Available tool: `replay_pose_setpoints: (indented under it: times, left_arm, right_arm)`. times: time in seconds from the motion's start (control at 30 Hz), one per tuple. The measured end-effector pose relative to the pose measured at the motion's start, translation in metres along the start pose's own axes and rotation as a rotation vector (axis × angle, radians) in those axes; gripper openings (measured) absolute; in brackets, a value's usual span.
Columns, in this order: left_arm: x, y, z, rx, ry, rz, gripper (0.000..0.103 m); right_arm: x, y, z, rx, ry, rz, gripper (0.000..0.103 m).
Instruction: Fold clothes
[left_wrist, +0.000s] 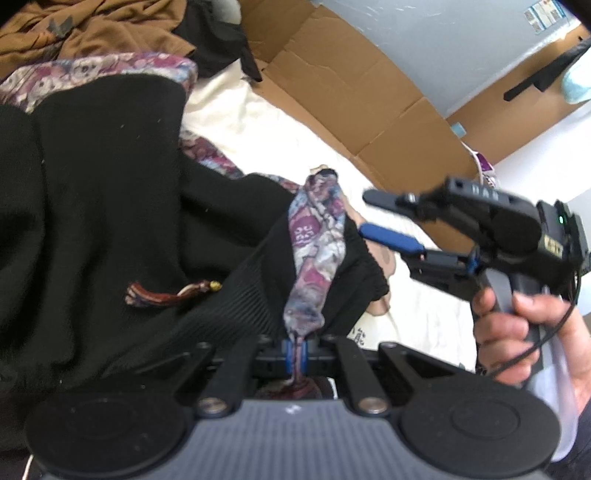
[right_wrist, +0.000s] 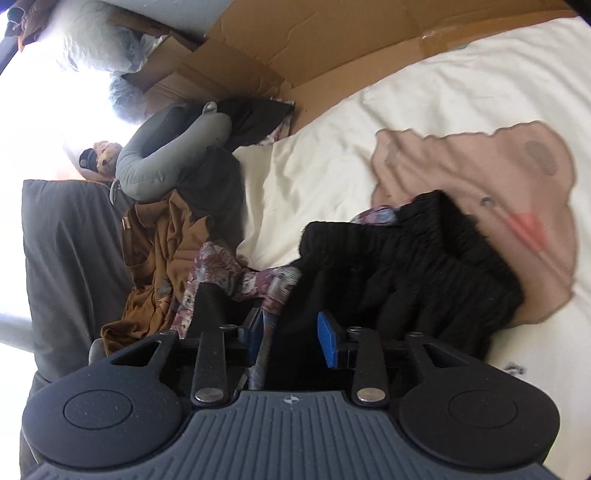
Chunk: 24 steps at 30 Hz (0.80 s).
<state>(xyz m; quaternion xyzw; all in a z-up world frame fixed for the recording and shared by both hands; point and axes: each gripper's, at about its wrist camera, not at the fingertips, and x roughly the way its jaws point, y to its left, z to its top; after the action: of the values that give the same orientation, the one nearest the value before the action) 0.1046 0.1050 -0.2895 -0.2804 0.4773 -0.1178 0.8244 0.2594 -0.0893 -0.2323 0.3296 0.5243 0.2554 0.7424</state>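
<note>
A black knit garment (left_wrist: 103, 177) with a floral lining (left_wrist: 314, 251) lies bunched on the bed, a red tassel cord (left_wrist: 166, 295) resting on it. My left gripper (left_wrist: 295, 350) is shut on a twisted strip of that floral lining, which rises taut from the pads. My right gripper (left_wrist: 364, 214), held by a hand (left_wrist: 517, 332), hovers open just right of the garment's ribbed edge. In the right wrist view the right gripper (right_wrist: 293, 336) stands open over the black garment (right_wrist: 399, 266), with a floral strip (right_wrist: 273, 295) running beside its left pad (right_wrist: 258, 328).
A brown garment (right_wrist: 159, 251) is heaped at the left beside a grey neck pillow (right_wrist: 166, 155). Flattened cardboard (left_wrist: 351, 92) lines the far side of the cream sheet (right_wrist: 443, 92), which carries a pink bear print (right_wrist: 517, 166).
</note>
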Motion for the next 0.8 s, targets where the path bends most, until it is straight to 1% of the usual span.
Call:
replay_pose_setpoints:
  times: [0.07,0.27,0.37,0.57,0.7,0.8]
  left_arm:
    - [0.0,0.003,-0.002,-0.006,0.004,-0.002,0.005]
    - [0.002,0.009,-0.005,-0.004,0.012,-0.003,0.005]
    - [-0.001,0.011,-0.006,-0.011,0.01,-0.002,0.005]
    - [-0.008,0.023,-0.003,-0.073,-0.007,-0.004,0.005]
    - [-0.009,0.026,-0.002,-0.087,-0.011,-0.01,0.005]
    - [-0.007,0.023,-0.003,-0.078,-0.007,-0.016,0.005]
  right_arm:
    - [0.008,0.006,0.003,-0.009,0.003,-0.018,0.038]
    - [0.029,0.008,0.01,0.021,0.028,-0.079,0.038]
    - [0.036,0.007,0.012,0.035,0.032,-0.091,0.038]
    - [0.032,0.007,0.013,0.043,0.027,-0.101,0.038]
    - [0.03,0.007,0.014,0.049,0.024,-0.107,0.038]
    - [0.028,0.007,0.014,0.053,0.022,-0.112,0.038]
